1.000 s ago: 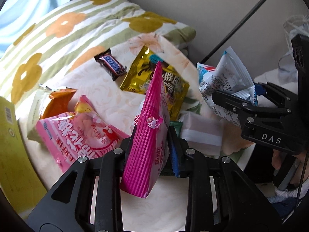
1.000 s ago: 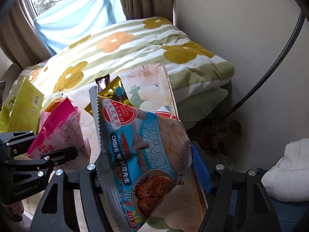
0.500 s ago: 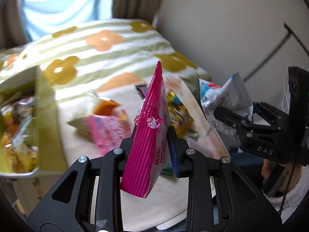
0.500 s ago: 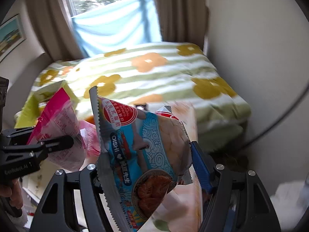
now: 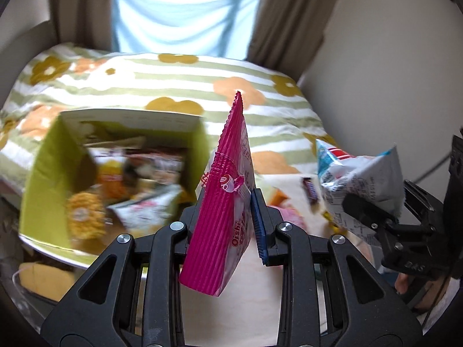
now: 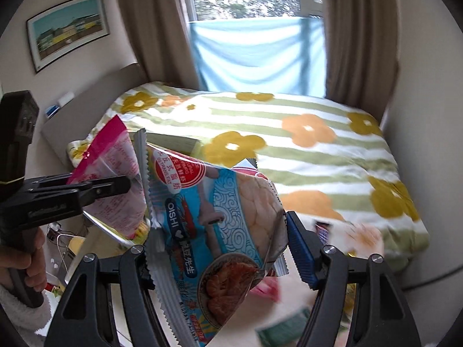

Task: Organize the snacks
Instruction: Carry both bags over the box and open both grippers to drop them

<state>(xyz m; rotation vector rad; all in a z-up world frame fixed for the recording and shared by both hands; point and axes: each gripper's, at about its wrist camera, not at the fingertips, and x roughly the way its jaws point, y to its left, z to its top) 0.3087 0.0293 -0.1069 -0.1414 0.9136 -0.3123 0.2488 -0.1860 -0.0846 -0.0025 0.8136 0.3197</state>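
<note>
Now the view has swung: a second ago both my cameras looked down on the loose snacks on the pale cloth, and now the green box (image 5: 43,179) fills the nine o'clock side of the left view, its mouth open and packets already inside. I read that as the carry stage, with both bags on their way to the box.

The bed (image 6: 303,150) with its striped, flowered quilt runs across behind everything, curtains and a window at twelve o'clock, and a framed picture (image 6: 68,29) on the wall at ten.

My left tongs (image 5: 228,231) are pinched fully together on the pink snack bag (image 5: 222,202), which stands on edge just right of the box. My right tongs (image 6: 220,248) stand about half spread, clamped on the puffy blue snack bag (image 6: 220,217), at three o'clock from the pink one.

A small chocolate bar (image 5: 309,190) remains on the cloth.
</note>
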